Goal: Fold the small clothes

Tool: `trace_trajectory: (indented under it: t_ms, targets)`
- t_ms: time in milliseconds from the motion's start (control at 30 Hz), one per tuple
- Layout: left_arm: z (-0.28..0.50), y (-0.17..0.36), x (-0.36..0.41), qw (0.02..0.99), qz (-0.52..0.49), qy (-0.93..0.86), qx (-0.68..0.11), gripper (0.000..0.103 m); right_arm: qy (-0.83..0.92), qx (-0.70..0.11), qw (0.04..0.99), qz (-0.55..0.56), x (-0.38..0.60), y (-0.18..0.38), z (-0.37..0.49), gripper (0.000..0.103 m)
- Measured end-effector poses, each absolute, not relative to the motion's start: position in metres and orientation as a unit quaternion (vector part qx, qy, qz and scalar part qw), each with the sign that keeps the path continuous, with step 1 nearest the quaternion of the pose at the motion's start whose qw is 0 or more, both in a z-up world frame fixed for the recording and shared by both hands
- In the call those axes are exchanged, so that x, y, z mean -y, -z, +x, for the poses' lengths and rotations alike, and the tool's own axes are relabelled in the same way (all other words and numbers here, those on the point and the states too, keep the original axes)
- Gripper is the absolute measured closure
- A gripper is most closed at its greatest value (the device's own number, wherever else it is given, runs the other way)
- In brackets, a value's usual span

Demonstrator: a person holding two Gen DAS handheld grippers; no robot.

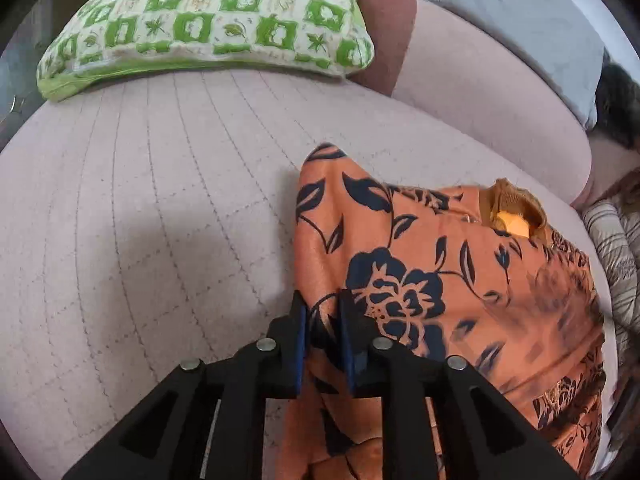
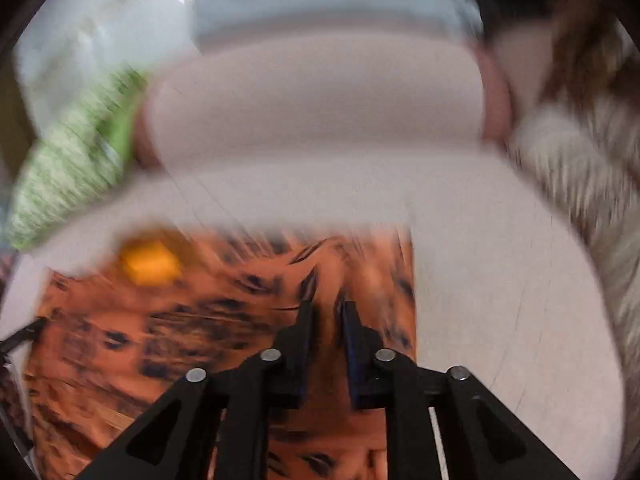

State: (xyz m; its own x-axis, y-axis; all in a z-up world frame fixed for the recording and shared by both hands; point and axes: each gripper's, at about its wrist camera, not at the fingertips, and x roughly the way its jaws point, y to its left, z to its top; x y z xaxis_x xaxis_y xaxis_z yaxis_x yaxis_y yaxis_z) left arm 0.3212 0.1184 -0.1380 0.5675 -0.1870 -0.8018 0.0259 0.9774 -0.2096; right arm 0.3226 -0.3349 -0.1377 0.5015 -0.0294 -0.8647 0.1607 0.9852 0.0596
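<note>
On a quilted pink sofa [image 1: 152, 208] | orange floral top [image 1: 440, 264] lies spread, collar away | left gripper [image 1: 323, 300] pinches its side edge; right gripper [image 2: 325, 307], blurred, seemingly nips cloth too | soft, light, slippery-looking: hold hems or shoulders.

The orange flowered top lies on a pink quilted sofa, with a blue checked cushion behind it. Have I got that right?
Nearly. The cushion is green and white checked, not blue, as the left wrist view shows clearly. The rest holds: the orange flowered top lies on the pink quilted sofa.
</note>
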Motion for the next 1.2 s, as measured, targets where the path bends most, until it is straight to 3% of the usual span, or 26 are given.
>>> trace_trajectory:
  t_ms: [67,133,300,400,433,467,500,633,733,833,1100,1167,1200]
  targets:
    - [0.315,0.127,-0.118,0.891,-0.072,0.052,-0.446,0.077,0.048,-0.457,0.886,0.067,0.338,0.129,0.309,0.073]
    - [0.306,0.109,-0.118,0.904,-0.066,0.044,-0.420,0.074,0.056,-0.439,0.892,0.097,0.346,0.112,0.302,0.036]
    - [0.293,0.085,-0.104,0.919,-0.063,0.080,-0.381,0.063,-0.025,-0.371,0.914,0.160,0.340,0.068,0.301,0.034]
    - [0.305,0.116,-0.094,0.903,-0.045,0.065,-0.423,0.057,-0.103,-0.397,0.880,0.239,0.343,0.096,0.318,0.020]
    - [0.317,0.132,-0.093,0.888,-0.040,0.044,-0.455,0.056,-0.112,-0.428,0.861,0.253,0.347,0.118,0.329,0.009]
    - [0.322,0.147,-0.095,0.876,-0.046,0.034,-0.480,0.052,-0.105,-0.471,0.835,0.264,0.351,0.144,0.342,0.009]
    - [0.316,0.140,-0.096,0.885,-0.050,0.032,-0.463,0.052,-0.096,-0.460,0.833,0.291,0.358,0.150,0.341,0.012]
    - [0.286,0.102,-0.096,0.897,-0.041,0.046,-0.438,0.048,-0.107,-0.406,0.867,0.267,0.354,0.091,0.312,0.013]
    - [0.237,0.077,-0.111,0.907,-0.053,0.055,-0.414,0.032,-0.094,-0.378,0.888,0.243,0.364,0.054,0.263,0.013]
    - [0.183,0.071,-0.126,0.903,-0.076,0.061,-0.418,0.027,-0.068,-0.398,0.887,0.222,0.383,0.050,0.198,0.013]
    - [0.066,0.117,-0.143,0.866,-0.112,0.072,-0.482,0.026,-0.028,-0.500,0.835,0.228,0.443,0.114,0.026,0.013]
    - [0.054,0.128,-0.142,0.856,-0.115,0.074,-0.498,0.026,-0.028,-0.509,0.828,0.232,0.440,0.130,0.012,0.020]
    - [0.046,0.133,-0.141,0.854,-0.113,0.068,-0.503,0.026,-0.032,-0.512,0.824,0.241,0.437,0.136,0.010,0.030]
